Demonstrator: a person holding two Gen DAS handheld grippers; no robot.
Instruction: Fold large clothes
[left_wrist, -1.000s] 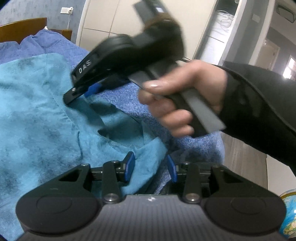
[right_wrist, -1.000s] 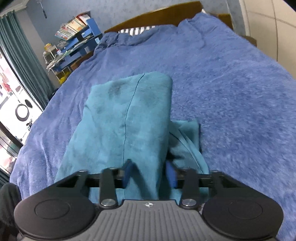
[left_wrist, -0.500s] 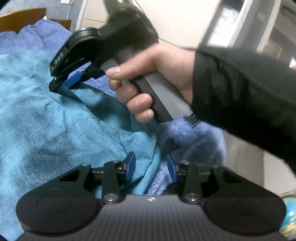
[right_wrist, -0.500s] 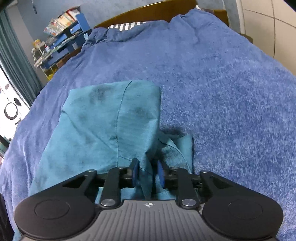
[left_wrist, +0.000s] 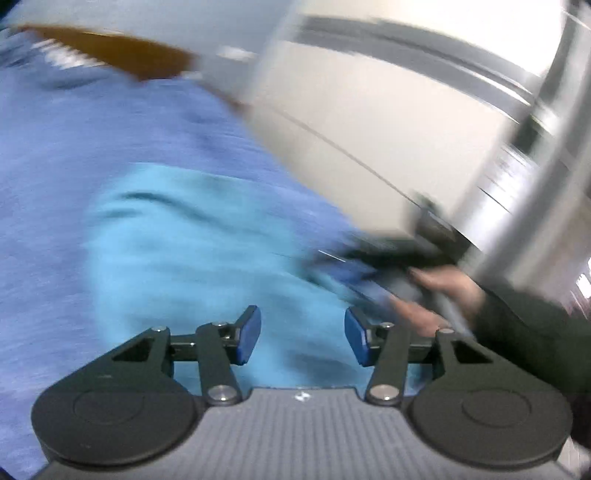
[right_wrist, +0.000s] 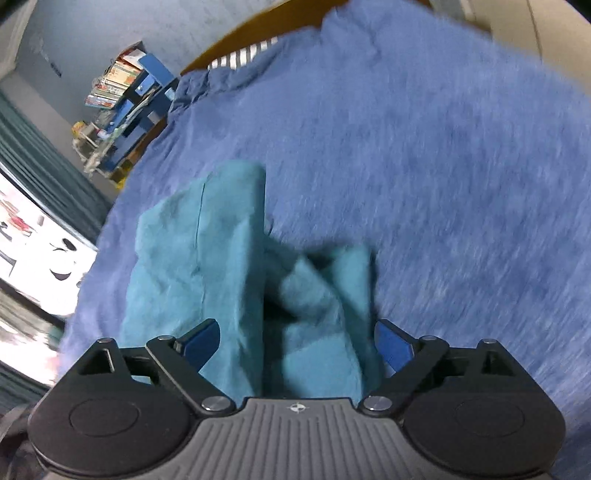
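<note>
So my right claw (right_wrist: 297, 347) is now gaping after pinching the teal garment (right_wrist: 229, 258); left claw (left_wrist: 302, 341) is gaping too, swinging away, fold dropped.

— Any lettering legible in either wrist view?

— None. The book spines on the blue shelf (right_wrist: 127, 83) are too small and blurred to read — and the left view is smeared by motion, with no label showing.
</note>
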